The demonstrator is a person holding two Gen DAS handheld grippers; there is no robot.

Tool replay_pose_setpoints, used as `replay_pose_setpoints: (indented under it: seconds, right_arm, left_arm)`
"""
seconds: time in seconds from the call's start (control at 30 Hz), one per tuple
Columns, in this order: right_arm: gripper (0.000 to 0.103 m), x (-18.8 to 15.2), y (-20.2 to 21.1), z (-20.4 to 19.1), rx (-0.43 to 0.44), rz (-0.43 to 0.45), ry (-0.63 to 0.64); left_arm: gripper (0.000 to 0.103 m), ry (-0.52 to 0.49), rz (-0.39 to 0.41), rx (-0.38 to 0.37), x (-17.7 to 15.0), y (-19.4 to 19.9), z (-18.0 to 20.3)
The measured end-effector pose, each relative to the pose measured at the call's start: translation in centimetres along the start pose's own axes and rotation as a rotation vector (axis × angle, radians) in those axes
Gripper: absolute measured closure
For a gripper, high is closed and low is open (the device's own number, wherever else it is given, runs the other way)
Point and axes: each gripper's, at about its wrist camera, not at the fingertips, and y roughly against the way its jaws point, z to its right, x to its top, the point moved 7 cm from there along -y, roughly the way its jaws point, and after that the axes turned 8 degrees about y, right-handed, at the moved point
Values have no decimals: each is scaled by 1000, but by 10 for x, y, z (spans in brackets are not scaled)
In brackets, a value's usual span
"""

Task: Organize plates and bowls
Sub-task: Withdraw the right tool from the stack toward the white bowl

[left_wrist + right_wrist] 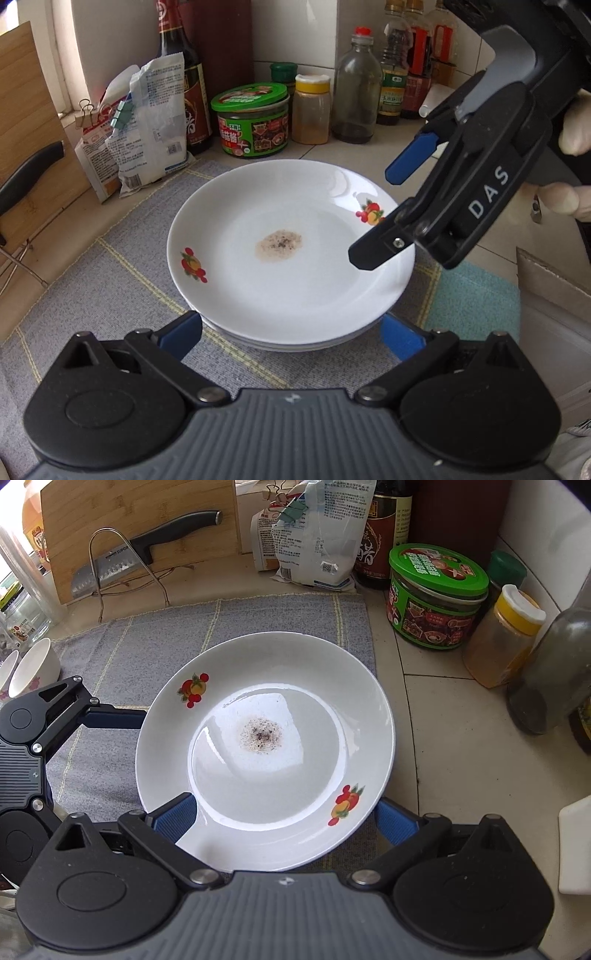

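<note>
Plate stack (291,254) on grey mat (110,266), top plate carrying seasoning smudge. Left gripper (291,334) spread wide, near stack edge. Right gripper (284,818) wide, straddling rim, not clamped. 2 bowls (26,672) apart at mat's far side, unsorted.

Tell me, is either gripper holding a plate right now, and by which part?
Neither. The right gripper is open, straddling the top plate at its rim without closing. The left gripper is open around the near edge of the stack.
</note>
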Motion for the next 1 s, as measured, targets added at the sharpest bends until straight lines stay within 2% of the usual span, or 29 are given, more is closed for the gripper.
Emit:
replay_pose_setpoints:
  seconds: [0.17, 0.33, 0.5, 0.63, 0.73, 0.83, 1.0]
  right_arm:
    - [0, 3, 15, -4, -117, 95, 96]
    - [0, 2, 21, -13, -107, 179, 98]
    - [0, 11, 25, -22, -131, 254, 110]
    - [0, 17, 22, -38, -99, 302, 151]
    - [0, 21, 16, -58, -70, 315, 172]
    - [0, 22, 13, -82, -42, 322, 199]
    - [0, 25, 11, -133, 0, 328, 231]
  left_arm:
    - [1, 32, 68, 11, 2, 19, -2]
    - [1, 87, 100, 62, 2, 33, -17]
    - [1, 203, 133, 174, -6, 56, -43]
    - [1, 281, 146, 270, -21, 83, -63]
    - [1, 335, 157, 311, -35, 106, -78]
    - [1, 365, 172, 333, -51, 127, -92]
    - [1, 364, 191, 331, -86, 166, -114]
